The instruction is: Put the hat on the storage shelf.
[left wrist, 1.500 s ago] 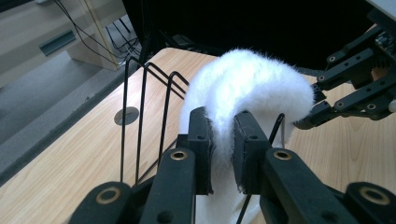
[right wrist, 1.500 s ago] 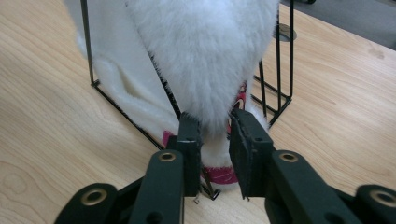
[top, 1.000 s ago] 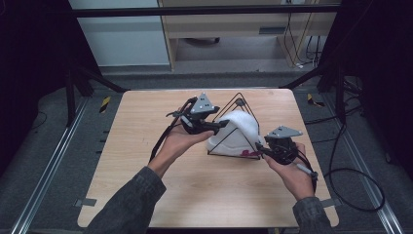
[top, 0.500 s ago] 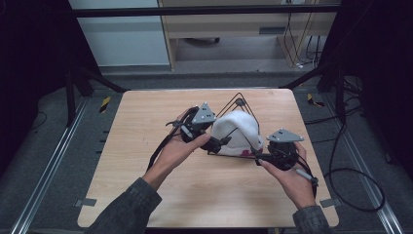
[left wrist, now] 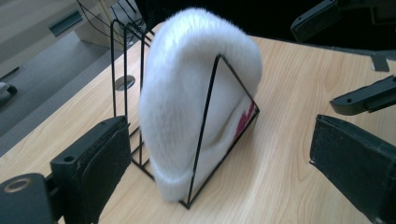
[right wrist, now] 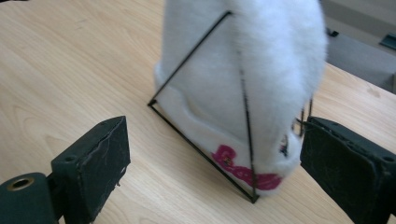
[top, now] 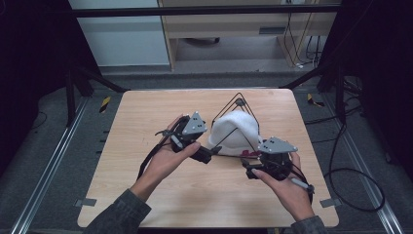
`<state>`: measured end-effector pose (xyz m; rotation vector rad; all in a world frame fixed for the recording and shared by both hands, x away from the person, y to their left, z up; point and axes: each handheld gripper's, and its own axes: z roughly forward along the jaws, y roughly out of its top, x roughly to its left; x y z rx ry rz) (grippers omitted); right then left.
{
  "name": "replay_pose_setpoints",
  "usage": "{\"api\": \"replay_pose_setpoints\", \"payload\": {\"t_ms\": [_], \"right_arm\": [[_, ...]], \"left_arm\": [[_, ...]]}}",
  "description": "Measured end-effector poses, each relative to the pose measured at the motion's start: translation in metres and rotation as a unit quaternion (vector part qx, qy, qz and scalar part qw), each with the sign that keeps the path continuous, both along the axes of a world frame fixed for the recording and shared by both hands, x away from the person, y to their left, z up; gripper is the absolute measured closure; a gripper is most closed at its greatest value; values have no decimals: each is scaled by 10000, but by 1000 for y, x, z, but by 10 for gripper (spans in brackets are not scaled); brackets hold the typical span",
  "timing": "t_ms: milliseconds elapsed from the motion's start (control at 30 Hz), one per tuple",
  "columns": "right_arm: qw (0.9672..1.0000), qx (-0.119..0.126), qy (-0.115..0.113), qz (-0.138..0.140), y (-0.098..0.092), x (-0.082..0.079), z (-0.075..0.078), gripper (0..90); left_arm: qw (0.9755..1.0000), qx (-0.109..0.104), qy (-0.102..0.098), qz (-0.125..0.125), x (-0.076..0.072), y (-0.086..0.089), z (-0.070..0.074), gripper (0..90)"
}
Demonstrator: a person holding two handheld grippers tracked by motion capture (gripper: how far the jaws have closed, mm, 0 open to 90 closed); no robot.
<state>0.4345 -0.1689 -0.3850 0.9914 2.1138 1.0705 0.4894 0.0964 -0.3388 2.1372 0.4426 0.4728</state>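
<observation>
The wooden table [top: 146,195] is evenly lit from above while the surrounding room is left in near darkness. Shadows are kept soft. The white hat [right wrist: 261,70] is slightly overexposed and blurred in the right gripper view.

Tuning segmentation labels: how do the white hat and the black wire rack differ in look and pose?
The white hat is soft, fuzzy and opaque, with pink lettering on its brim; the black wire rack is thin, rigid and see-through. The hat hangs draped over the rack with its brim down at the table; the rack stands on the wooden table as a pyramid-shaped frame, its rods crossing in front of the hat. Shared: both sit together mid-table, and neither tool touches them.
</observation>
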Motion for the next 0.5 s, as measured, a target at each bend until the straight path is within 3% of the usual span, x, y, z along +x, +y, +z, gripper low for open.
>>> {"api": "replay_pose_setpoints", "payload": {"t_ms": [500], "right_arm": [[9980,-71,24,625,27,-6,-12,77]], "left_arm": [[9992,57,36,386,-24,56,-10,46]]}}
